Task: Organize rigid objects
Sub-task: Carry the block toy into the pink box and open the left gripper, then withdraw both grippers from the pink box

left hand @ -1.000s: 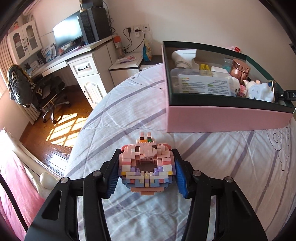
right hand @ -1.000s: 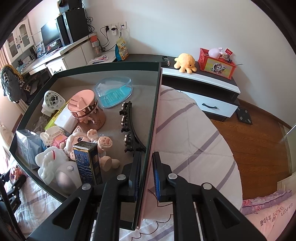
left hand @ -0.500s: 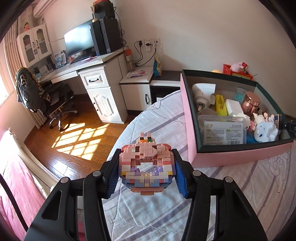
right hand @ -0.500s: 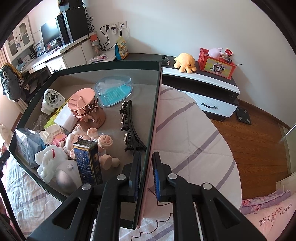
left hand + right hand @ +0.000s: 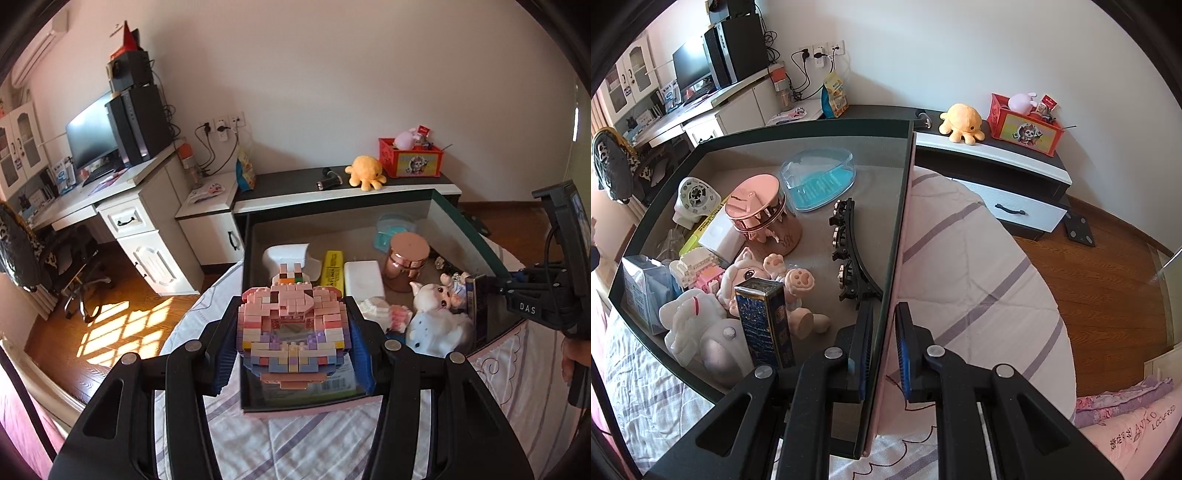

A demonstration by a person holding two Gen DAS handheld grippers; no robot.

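Your left claw (image 5: 293,343) pinches the pink building-block model (image 5: 291,328) between its blue pads, holding it in the air over the near end of the pink storage box (image 5: 369,400) on the bed (image 5: 314,439). Your right claw (image 5: 882,347) is pressed together on the box's side wall, beside the blue-and-gold carton (image 5: 764,325) and black toy train track (image 5: 849,247).

Daylight fills the room, bright and even on the white wall (image 5: 332,74). In the left wrist view a patch of sun lies on the wooden floor (image 5: 110,328), cut by a window-grid shadow. Both views are sharp, without motion blur. Fisheye distortion bends straight lines near the edges, and all 4 corners are black. The copper tin (image 5: 757,210) shows small glints.
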